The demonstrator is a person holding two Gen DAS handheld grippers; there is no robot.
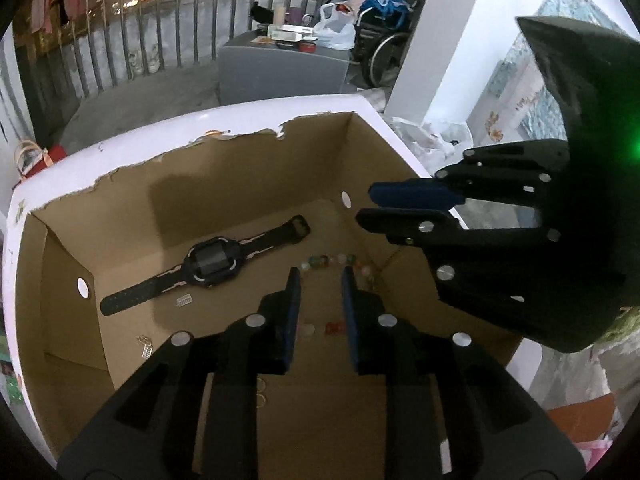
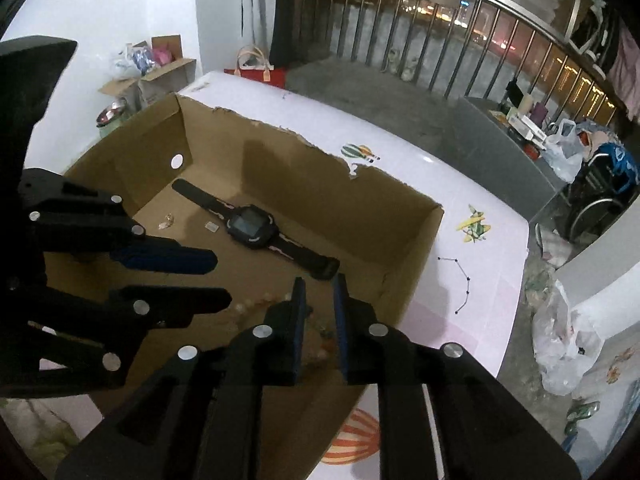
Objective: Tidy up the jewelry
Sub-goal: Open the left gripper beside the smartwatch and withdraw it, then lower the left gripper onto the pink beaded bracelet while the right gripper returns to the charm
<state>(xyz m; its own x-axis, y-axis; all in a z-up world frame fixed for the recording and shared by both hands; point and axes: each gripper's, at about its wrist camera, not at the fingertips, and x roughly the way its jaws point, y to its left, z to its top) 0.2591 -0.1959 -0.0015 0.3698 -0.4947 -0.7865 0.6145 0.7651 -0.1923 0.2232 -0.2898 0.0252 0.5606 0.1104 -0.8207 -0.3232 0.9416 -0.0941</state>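
the left gripper (image 1: 320, 276) is seen nearest in the left wrist view, pointed steeply down into an open cardboard box (image 1: 240, 168). its two blue-padded fingers (image 1: 294, 300) are parted by a narrow gap, and nothing is held between them; the pads are clear of the beads beneath. the right gripper (image 2: 320, 280) is held the same way just beside it, entering the box from the right in the left wrist view, with its jaws also a little apart and empty.

below the fingertips, a bracelet of coloured beads (image 1: 334, 261) is laid on the box floor near the right wall; green, pink and reddish beads can be made out, and part of the loop is hidden behind the fingers. in the right wrist view the same beads (image 2: 256, 304) are seen between the two grippers. small gold rings (image 1: 262, 392) are seen close to the near edge of the floor, and a small gold piece (image 1: 145, 346) lies by the near left corner.

further in, a black watch (image 1: 208, 266) is laid flat and diagonally across the middle of the floor, strap stretched out, with a tiny white tag (image 1: 185, 301) just beside it. the far wall's top edge is torn.

the box is set on a white table (image 2: 460, 248) printed with small cartoon pictures. beyond it, a metal railing (image 1: 160, 40) and a wheelchair (image 1: 384, 48) are seen.
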